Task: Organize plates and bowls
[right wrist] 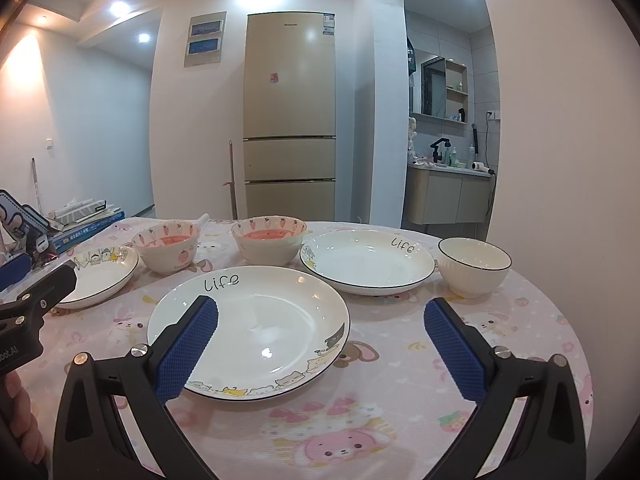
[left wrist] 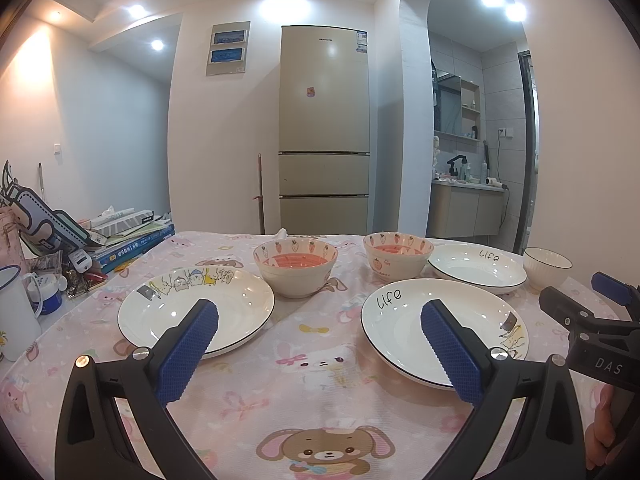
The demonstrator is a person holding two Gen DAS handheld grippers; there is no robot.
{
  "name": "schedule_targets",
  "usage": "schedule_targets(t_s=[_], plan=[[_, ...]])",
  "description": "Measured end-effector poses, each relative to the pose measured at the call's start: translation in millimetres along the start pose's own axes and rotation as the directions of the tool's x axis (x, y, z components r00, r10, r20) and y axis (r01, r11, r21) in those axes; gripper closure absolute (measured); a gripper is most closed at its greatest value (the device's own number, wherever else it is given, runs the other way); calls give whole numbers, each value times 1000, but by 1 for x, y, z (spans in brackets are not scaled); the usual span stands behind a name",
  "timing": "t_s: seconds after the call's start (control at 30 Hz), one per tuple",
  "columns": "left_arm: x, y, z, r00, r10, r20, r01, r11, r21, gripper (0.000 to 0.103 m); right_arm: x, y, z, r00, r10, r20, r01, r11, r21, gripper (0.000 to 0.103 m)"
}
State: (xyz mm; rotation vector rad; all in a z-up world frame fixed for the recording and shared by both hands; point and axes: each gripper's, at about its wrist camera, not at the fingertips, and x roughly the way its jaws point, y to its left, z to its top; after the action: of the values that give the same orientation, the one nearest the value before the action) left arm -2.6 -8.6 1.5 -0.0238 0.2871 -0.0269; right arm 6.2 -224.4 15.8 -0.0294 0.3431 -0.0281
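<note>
Both the left gripper [left wrist: 320, 336] and the right gripper [right wrist: 320, 336] hang released, empty. Only the left wrist view shows the enamel mug [left wrist: 14, 312] at the tablecloth's [left wrist: 320, 392] left edge; the ribbed white bowl [right wrist: 474, 266] shows whole in the right.

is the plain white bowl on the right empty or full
Empty: the right wrist view looks into the white bowl and shows only bare white inside.

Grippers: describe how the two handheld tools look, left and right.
Both match: black plastic frames with triangular cut-outs, silver screws at the pivots, and two fingers faced with blue, diamond-textured pads. The left gripper and right gripper carry white lettering on their bodies: "DAS" on the right, a partly cut-off word on the left. No cables or sleeves show.
</note>
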Motion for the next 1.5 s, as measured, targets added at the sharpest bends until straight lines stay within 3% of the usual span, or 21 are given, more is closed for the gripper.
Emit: schedule_targets(t_s=[1.5], plan=[[0,0,0,1000,-1,-2,1,1000,-1,0,2,2,1,1000,14,-11,-14,1000,-3,0]])
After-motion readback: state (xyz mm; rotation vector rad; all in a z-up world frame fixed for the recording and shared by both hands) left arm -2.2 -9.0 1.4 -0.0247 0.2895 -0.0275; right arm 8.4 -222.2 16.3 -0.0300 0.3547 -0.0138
